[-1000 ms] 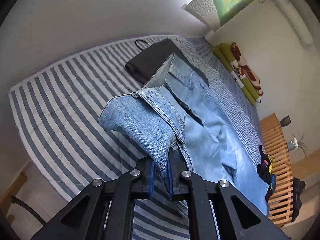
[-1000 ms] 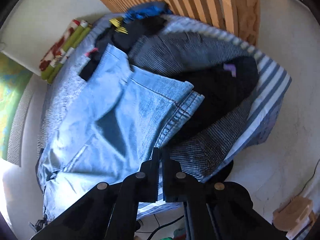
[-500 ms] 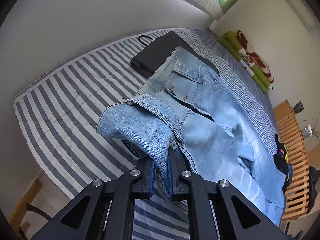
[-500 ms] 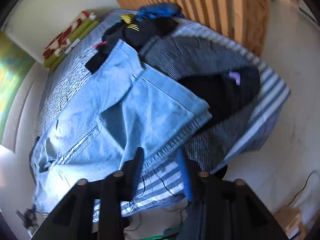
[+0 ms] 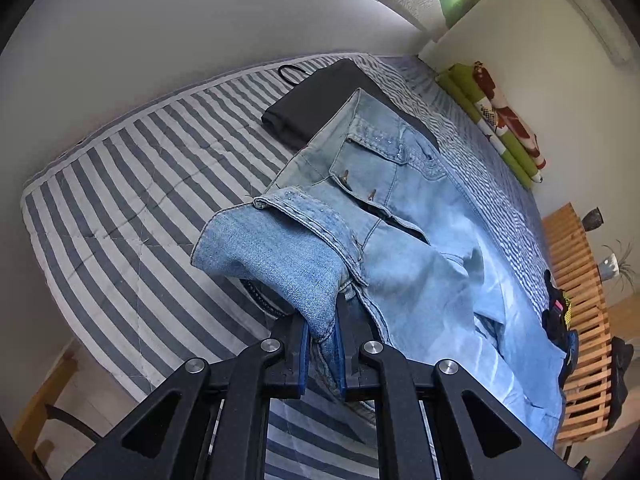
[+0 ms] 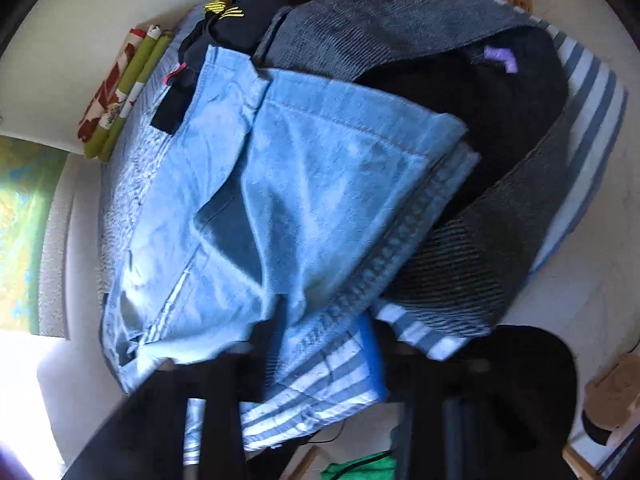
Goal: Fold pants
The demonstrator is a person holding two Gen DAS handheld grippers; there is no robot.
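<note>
Jeans (image 5: 420, 264) lie along striped mattress (image 5: 132, 200), waistband end resting on folded garment (image 5: 320, 100) at far edge. Rolled blankets (image 5: 504, 120) against wall right of jeans. Slatted frame (image 5: 576, 280) beyond mattress's right end. Dark clothes pile (image 6: 460, 92) beside jeans' leg hems.

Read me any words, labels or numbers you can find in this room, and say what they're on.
No text here can be read.
Purple tag on the black garment: too blurred to read.
Yellow marks on the dark clothing: blurred stripes, no letters made out.
Jeans: no label with text shows.
</note>
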